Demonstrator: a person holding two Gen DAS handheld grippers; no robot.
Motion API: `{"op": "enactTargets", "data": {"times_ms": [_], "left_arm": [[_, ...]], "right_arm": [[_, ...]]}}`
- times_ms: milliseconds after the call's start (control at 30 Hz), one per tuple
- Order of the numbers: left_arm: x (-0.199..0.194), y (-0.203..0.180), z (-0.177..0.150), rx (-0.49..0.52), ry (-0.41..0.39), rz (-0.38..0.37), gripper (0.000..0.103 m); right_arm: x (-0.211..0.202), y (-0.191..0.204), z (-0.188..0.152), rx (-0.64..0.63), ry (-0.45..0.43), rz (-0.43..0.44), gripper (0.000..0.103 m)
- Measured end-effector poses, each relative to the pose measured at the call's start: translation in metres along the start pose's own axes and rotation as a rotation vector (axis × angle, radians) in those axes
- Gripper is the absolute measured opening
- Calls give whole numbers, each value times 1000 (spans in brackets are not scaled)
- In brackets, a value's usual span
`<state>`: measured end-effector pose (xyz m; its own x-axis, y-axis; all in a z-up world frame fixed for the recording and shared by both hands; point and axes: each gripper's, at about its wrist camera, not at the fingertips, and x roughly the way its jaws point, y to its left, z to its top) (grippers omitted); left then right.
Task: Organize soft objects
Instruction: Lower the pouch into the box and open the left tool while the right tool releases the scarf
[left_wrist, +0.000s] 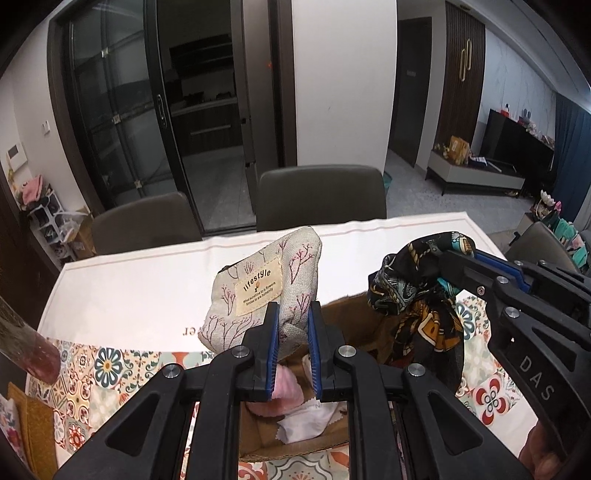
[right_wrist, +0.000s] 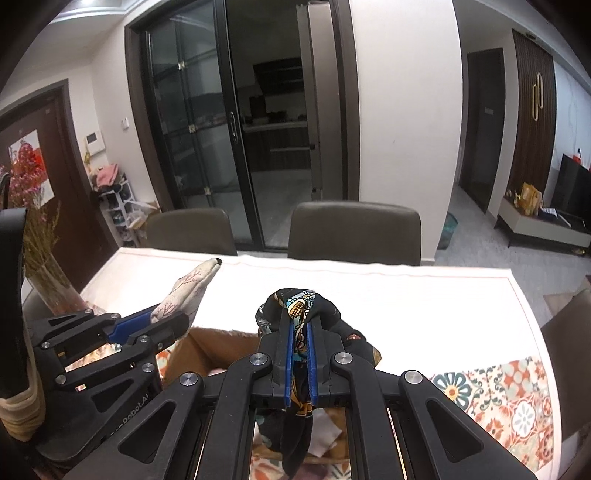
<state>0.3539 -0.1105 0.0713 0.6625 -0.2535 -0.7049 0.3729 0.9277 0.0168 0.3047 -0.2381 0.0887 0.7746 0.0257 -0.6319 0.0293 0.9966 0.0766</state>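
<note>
Both hands loaded, both over the box; you are in the carry-and-drop step of the tidying.

Your left gripper (left_wrist: 291, 325) pinches the linen pouch (left_wrist: 262, 291) by its lower corner; blue pads pressed into the fabric, jaws nearly together; the pouch stands up and away from the fingers, its "lifestyle" label facing the left wrist camera, clear of the table. Your right gripper (right_wrist: 301, 325) is pressed almost fully together on a dark patterned scarf (right_wrist: 295, 306); a bunched knot sits above the fingertips, the rest hangs down between the jaws toward the box.

The cardboard box (left_wrist: 343, 314) sits open on the tablecloth (left_wrist: 147, 295), just below and between both grippers; a pink soft item (left_wrist: 286, 387) and a white cloth (left_wrist: 306, 424) already lie inside. From the right wrist view the box (right_wrist: 218, 343) shows under the left gripper (right_wrist: 155, 325), with the pouch (right_wrist: 192, 284) slanting up over its far-left rim.

Judgement: sorting is partly done; two items in, two in hand.

Next move, as I read it: bring each load lower over the opening before you spread the jaws; the pouch leans outward past the rim, so tip it inward first or it may land on the cloth; the scarf's tail could catch on the box wall, so centre it; release one hand at a time to keep the grippers from knocking together.
</note>
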Motion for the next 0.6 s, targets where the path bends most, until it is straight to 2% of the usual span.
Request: {"op": "enactTargets", "data": {"times_ms": [200, 300, 333, 367, 433, 500, 600], "left_arm": [[12, -1, -9, -4, 36, 12, 19], [10, -2, -12, -1, 38, 25, 41], [9, -3, -12, 0, 39, 29, 53], [8, -4, -13, 0, 38, 30, 59], [4, -6, -14, 5, 29, 45, 62], [2, -6, -13, 12, 22, 61, 66], [-1, -5, -14, 8, 21, 80, 68]], "right_arm": [[10, -1, -4, -1, 38, 0, 9], [12, -2, -4, 3, 50, -3, 14], [13, -2, -5, 2, 53, -9, 16], [13, -1, -4, 2, 55, -9, 20], [12, -1, -5, 8, 59, -5, 35], [11, -3, -6, 19, 55, -6, 61], [8, -5, -7, 28, 45, -18, 69]]}}
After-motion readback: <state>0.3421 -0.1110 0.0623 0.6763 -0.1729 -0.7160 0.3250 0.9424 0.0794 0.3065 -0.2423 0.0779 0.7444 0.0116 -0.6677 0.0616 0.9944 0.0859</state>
